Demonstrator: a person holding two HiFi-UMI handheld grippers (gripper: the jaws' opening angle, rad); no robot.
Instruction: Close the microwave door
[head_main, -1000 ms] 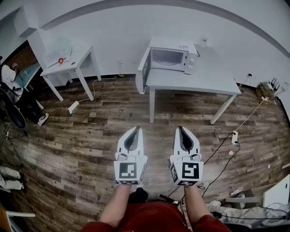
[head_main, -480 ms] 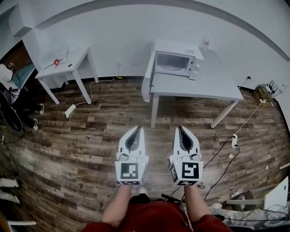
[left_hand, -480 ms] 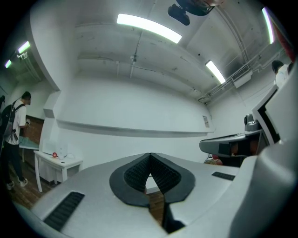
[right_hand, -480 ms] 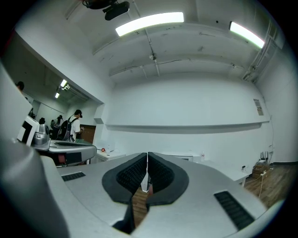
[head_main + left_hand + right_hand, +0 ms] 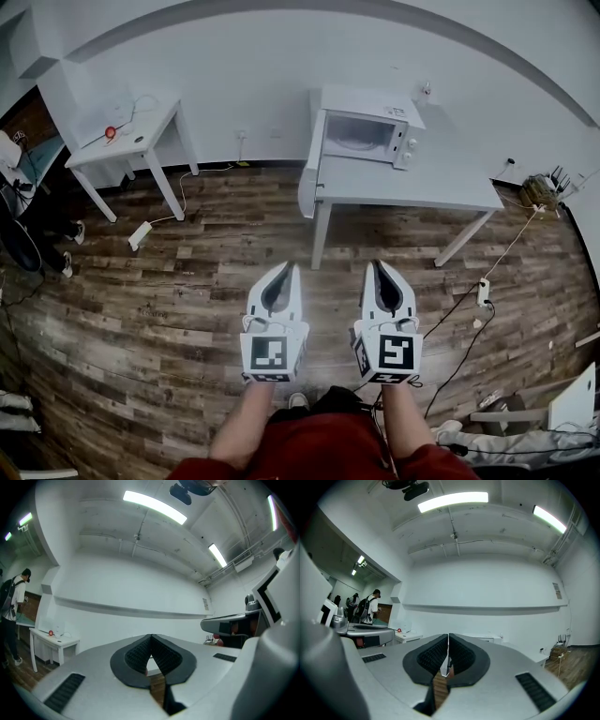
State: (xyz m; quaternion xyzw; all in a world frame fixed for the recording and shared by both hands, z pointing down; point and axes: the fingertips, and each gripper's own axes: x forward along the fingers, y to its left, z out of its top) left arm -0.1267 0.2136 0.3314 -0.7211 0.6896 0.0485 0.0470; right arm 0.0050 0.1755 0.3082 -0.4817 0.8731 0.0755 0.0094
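Observation:
A white microwave (image 5: 370, 127) stands at the back left of a white table (image 5: 441, 183) against the far wall. Its door (image 5: 307, 178) hangs open to the left, past the table's left end. My left gripper (image 5: 281, 268) and right gripper (image 5: 378, 266) are held side by side over the wood floor, well short of the table, both pointing toward it. Both are shut with nothing between the pads. In the left gripper view the left gripper (image 5: 151, 637) shows its tips meeting; the right gripper (image 5: 448, 636) looks the same in the right gripper view.
A second white table (image 5: 131, 141) with a small red object (image 5: 110, 132) stands at the back left. Power strips and cables lie on the floor at left (image 5: 141, 233) and right (image 5: 484, 292). People stand at the far left (image 5: 13, 603). Boxes and clutter sit at bottom right (image 5: 572, 398).
The whole view has advanced toward the microwave table, which now sits slightly nearer and more centred. Both grippers stay shut and side by side.

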